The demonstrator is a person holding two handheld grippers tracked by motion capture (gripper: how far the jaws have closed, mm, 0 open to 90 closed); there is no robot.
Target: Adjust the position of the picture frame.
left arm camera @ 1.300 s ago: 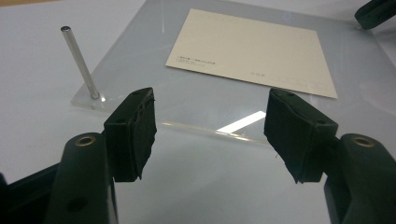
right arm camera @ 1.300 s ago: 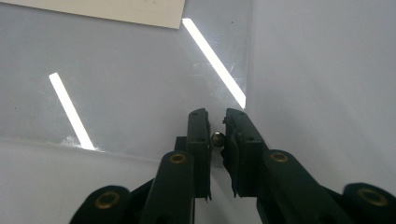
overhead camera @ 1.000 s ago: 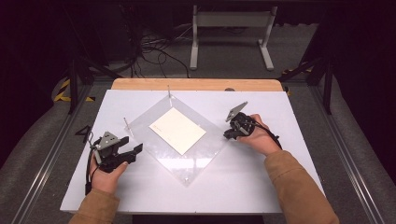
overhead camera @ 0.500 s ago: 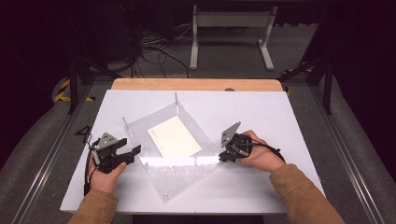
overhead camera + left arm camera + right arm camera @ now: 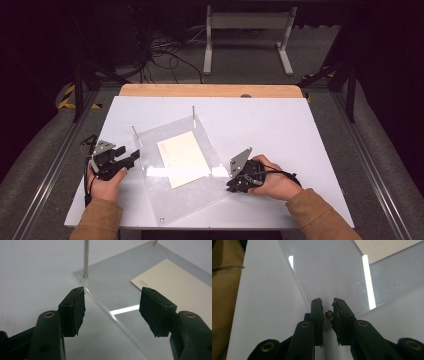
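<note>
A clear acrylic plate [image 5: 200, 195] lies on the white table with a cream card [image 5: 183, 158] on it and thin metal posts [image 5: 193, 111] at its corners. My right gripper [image 5: 231, 186] is at the plate's right corner. In the right gripper view its jaws [image 5: 327, 307] stand either side of a corner post [image 5: 328, 314], seen end-on. They have just been opening, and a slim gap shows beside the post. My left gripper [image 5: 134, 156] is open at the plate's left edge. Its jaws [image 5: 112, 308] straddle that edge [image 5: 110, 287], have just been closing a little, and touch nothing.
The white table [image 5: 300, 130] has a wooden strip [image 5: 210, 90] along its far edge. A metal stand [image 5: 247, 30] and cables lie on the floor beyond. A tan sleeve [image 5: 224, 302] is close on the left of the right gripper view.
The right gripper has dragged its corner post toward the near edge, turning the plate clockwise. The left gripper has edged toward the plate's left side.
</note>
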